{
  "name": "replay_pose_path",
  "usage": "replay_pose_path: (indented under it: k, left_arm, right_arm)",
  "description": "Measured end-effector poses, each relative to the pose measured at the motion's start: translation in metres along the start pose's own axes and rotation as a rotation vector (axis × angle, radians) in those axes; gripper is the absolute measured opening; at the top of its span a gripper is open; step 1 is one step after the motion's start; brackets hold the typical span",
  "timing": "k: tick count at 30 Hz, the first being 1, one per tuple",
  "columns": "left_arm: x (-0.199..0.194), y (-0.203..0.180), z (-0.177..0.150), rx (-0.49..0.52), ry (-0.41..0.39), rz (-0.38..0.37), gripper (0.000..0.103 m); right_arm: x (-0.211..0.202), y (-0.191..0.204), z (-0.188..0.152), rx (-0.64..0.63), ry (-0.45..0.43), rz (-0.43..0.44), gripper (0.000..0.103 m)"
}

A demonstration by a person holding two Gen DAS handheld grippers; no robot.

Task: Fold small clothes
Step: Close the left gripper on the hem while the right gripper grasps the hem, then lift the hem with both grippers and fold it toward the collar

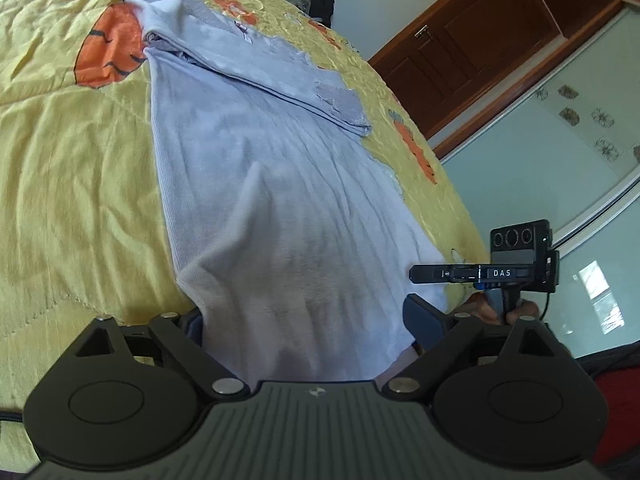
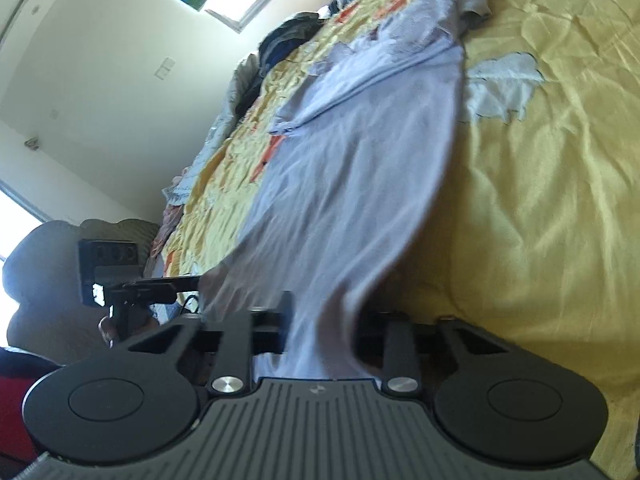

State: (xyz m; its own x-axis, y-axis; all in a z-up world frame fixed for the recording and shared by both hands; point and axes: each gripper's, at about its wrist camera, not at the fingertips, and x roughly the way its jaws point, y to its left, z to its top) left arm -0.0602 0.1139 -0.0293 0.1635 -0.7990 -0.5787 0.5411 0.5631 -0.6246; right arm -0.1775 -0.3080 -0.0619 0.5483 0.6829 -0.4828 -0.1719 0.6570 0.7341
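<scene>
**A:** While the garment point(image 1: 280, 208) lies stretched out across the yellow quilt point(image 1: 72, 168), both grippers sit at its near hem. It's a pale lavender top, running straight away from the left gripper point(image 1: 308, 320), with one sleeve point(image 1: 280, 80) folded across the body at the far end.

**B:** What's the left one doing, grabbed on?

**A:** Nope. Its jaws stand wide, one on each side of the hem, and the cloth passes between them and over the gripper body. The pads aren't pressing on the fabric as far as I can see, so it's straddling, not gripping.

**B:** And the right gripper point(image 2: 320, 320)?

**A:** That one's pinched nearly closed on the hem. In its own view the fabric point(image 2: 360, 184) bunches into a narrow neck right at the fingers and drapes down over the front of the tool. From the left camera you can see the right gripper point(image 1: 430, 274) just off to the right, at the garment's near corner, with a hand point(image 1: 496, 308) wrapped round its handle.

**B:** Anything else around?

**A:** A pile of other clothes point(image 2: 288, 40) at the far edge of the bed, ahead and left of the right gripper. Wooden door point(image 1: 472, 44) well beyond the left one.
</scene>
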Motion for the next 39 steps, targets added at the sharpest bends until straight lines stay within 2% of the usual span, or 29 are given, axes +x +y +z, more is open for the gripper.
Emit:
replay_pose_path:
  k: [1, 2, 3, 4, 6, 8, 13, 22, 26, 31, 35, 38, 39]
  left_arm:
    - [0.000, 0.000, 0.000, 0.004, -0.001, 0.014, 0.071]
    - [0.000, 0.002, -0.001, -0.004, 0.006, 0.023, 0.060]
    - [0.001, 0.005, -0.001, -0.020, 0.012, 0.033, 0.040]
    - [0.002, 0.009, -0.001, -0.041, 0.017, 0.043, 0.025]
    - [0.003, 0.017, -0.002, -0.084, 0.021, 0.060, 0.008]
    - [0.001, 0.022, -0.003, -0.112, 0.010, 0.060, 0.007]
    - [0.000, 0.006, -0.006, -0.049, -0.006, 0.108, 0.006]
    - [-0.015, -0.017, 0.008, 0.019, -0.133, 0.063, 0.005]
    - [-0.017, -0.021, 0.014, 0.024, -0.159, 0.059, 0.005]
    - [-0.018, -0.024, 0.014, 0.031, -0.159, 0.058, 0.003]
    - [-0.011, -0.014, 0.006, 0.015, -0.099, 0.073, 0.003]
    - [-0.003, -0.003, -0.002, -0.026, -0.055, 0.056, 0.004]
    - [-0.001, 0.002, -0.004, -0.046, -0.052, 0.058, 0.004]
  right_arm:
    - [-0.001, -0.002, -0.001, 0.010, 0.001, 0.007, 0.016]
    - [-0.002, -0.003, -0.003, 0.016, 0.001, 0.012, 0.016]
    - [-0.003, -0.004, -0.005, 0.016, 0.002, 0.015, 0.016]
    - [-0.004, -0.004, -0.007, 0.016, 0.003, 0.017, 0.016]
    - [-0.005, -0.003, -0.008, 0.018, -0.002, 0.009, 0.014]
    - [-0.005, -0.002, -0.009, 0.022, -0.006, 0.002, 0.014]
    - [-0.007, -0.001, -0.010, 0.051, -0.016, -0.001, 0.012]
    - [-0.021, 0.022, 0.013, 0.020, -0.097, 0.080, 0.011]
    - [-0.022, 0.028, 0.025, 0.016, -0.131, 0.093, 0.011]
    - [-0.019, 0.028, 0.028, 0.035, -0.142, 0.073, 0.010]
    - [-0.012, 0.017, 0.017, 0.060, -0.081, 0.019, 0.010]
    - [-0.006, 0.004, 0.007, 0.100, -0.043, -0.007, 0.019]
    - [-0.004, 0.000, 0.003, 0.107, -0.024, -0.003, 0.033]
